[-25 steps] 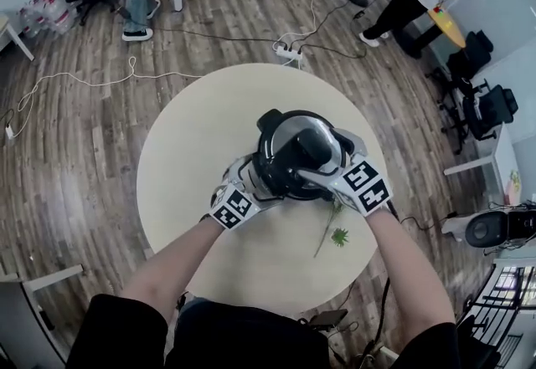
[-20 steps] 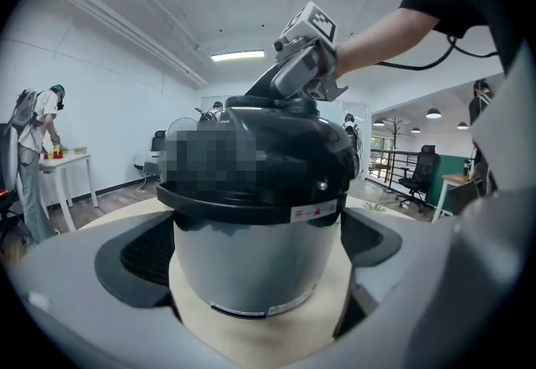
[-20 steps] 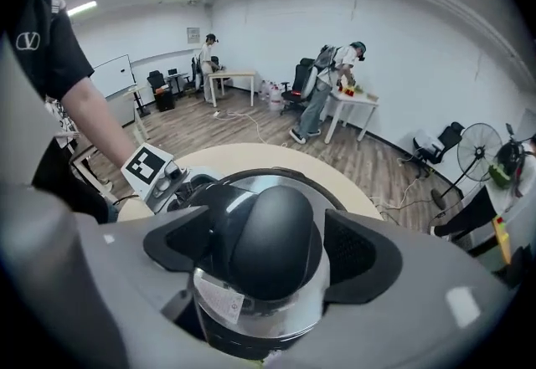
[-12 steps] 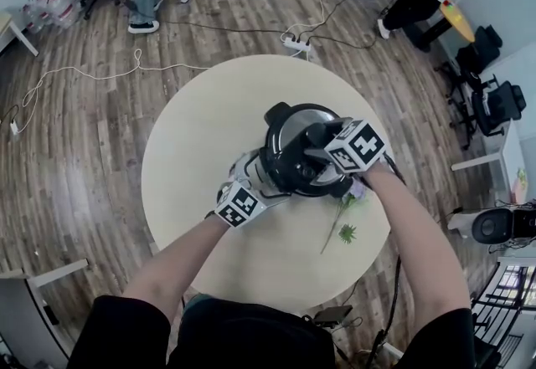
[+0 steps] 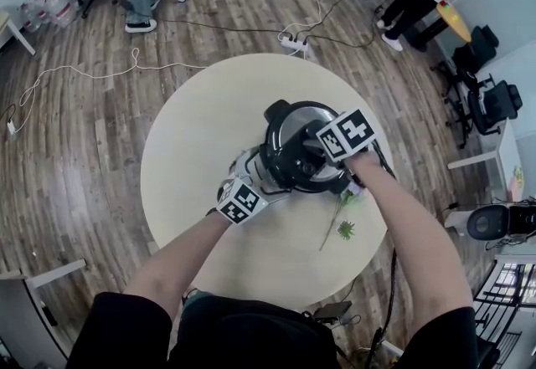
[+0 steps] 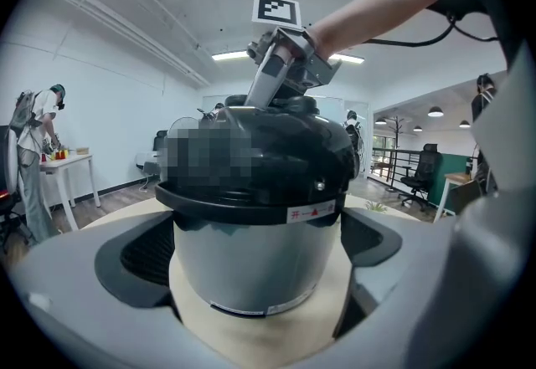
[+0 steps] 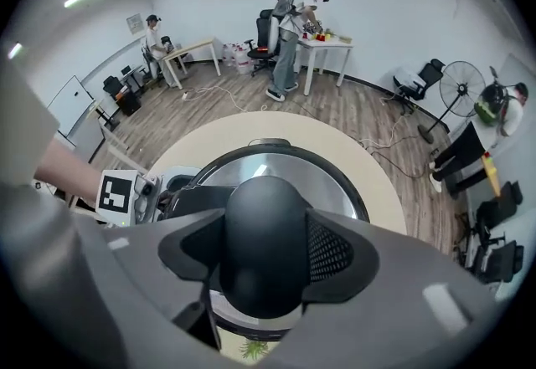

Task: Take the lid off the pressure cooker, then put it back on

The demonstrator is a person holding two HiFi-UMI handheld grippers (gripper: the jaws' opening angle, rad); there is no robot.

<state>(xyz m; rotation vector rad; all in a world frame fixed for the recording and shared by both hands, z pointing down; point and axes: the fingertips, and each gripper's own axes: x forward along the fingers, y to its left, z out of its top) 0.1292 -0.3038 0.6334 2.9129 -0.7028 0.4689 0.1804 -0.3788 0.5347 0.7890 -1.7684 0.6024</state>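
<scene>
Floorboards point(image 5: 75, 150) of brown wood filled the room, with white cables point(image 5: 84, 73) trailing across them toward a power strip point(image 5: 291, 43) that lay just past the far edge of the table point(image 5: 193, 150). Round and pale, that table stood in the open middle of the floor.

The pressure cooker point(image 6: 247, 263) stood upright on it, near the centre and a little toward the right of the person working. Its lid point(image 5: 293, 126), silver on top with a black rim, was seated on the cooker.

The left gripper point(image 5: 251, 173) reached in almost level from the near left. Its jaws stood wide, one on each side of the cooker's grey body just under the rim, and the pads looked pressed against the wall.

The right gripper point(image 5: 316, 151) pointed steeply down over the lid. Its jaws had just been closing, and they clasped the black knob point(image 7: 264, 242) on top of the lid, one pad on either flank.

A small green sprig point(image 5: 339, 225) lay on the table just beside the cooker, on its near right side.
</scene>
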